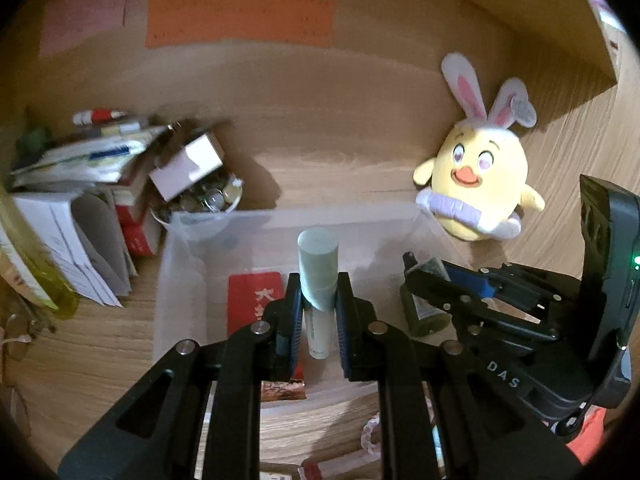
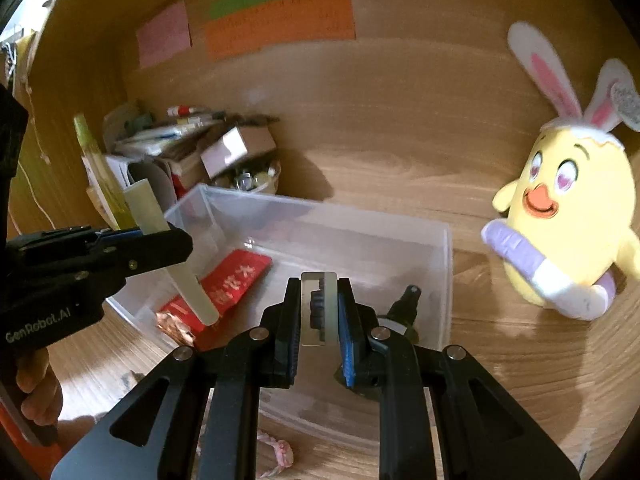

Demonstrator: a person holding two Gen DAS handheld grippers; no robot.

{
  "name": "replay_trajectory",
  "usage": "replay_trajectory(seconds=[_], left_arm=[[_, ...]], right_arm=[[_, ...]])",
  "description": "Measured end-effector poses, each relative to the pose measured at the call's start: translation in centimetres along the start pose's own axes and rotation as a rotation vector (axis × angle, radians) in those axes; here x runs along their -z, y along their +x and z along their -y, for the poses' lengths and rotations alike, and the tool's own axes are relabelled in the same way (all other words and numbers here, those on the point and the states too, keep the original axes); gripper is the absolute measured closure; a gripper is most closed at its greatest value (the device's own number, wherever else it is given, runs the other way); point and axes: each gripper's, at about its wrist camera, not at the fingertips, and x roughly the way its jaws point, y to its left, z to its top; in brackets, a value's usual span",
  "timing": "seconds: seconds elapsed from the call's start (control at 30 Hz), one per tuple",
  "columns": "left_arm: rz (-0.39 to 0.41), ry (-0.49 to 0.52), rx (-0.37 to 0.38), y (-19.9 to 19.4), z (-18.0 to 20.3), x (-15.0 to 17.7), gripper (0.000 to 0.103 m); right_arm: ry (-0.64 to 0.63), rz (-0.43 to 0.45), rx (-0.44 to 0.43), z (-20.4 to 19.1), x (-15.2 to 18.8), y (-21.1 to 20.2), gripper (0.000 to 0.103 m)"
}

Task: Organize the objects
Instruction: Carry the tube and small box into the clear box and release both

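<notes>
At far left, against the wooden wall, a pile of books and papers [image 1: 76, 208] leans beside a bowl of small items [image 1: 208, 200] with a small cardboard box [image 1: 186, 168] resting on top. Next comes the clear plastic bin [image 1: 176, 264] on the wooden desk [image 1: 100, 344]; a red packet [image 1: 252, 300] lies on its floor toward the left side. My left gripper [image 1: 318, 300] is clamped on a pale green tube [image 1: 318, 276], cap end up, held over the bin's left half. To the right, my right gripper [image 2: 318, 308] is closed on a small clear-cased item with a dark toothed part inside [image 2: 318, 308], held over the bin's middle; what it is I cannot tell. A dark green spray bottle [image 2: 404, 312] stands in the bin just right of those fingers. Furthest right, outside the bin, a yellow chick plush with rabbit ears [image 1: 478, 184] leans against the wall. Above, pink, green and orange paper notes [image 1: 240, 20] are stuck to the wall.
</notes>
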Motion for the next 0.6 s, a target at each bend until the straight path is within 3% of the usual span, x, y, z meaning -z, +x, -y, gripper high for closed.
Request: replay_trajectory(seconds=[0.33,0.6], left_arm=[[-0.076,-0.021,0.033,2.7,-0.3,0.7,0.088],[-0.070,-0.022,0.012,2.7,-0.5,0.8,0.088]], right_arm=[[-0.021,-0.051,0.012,-0.3,0.4,1.8,0.088],[-0.030,-0.071,0.021,-0.5,0.5,2.3,0.088]])
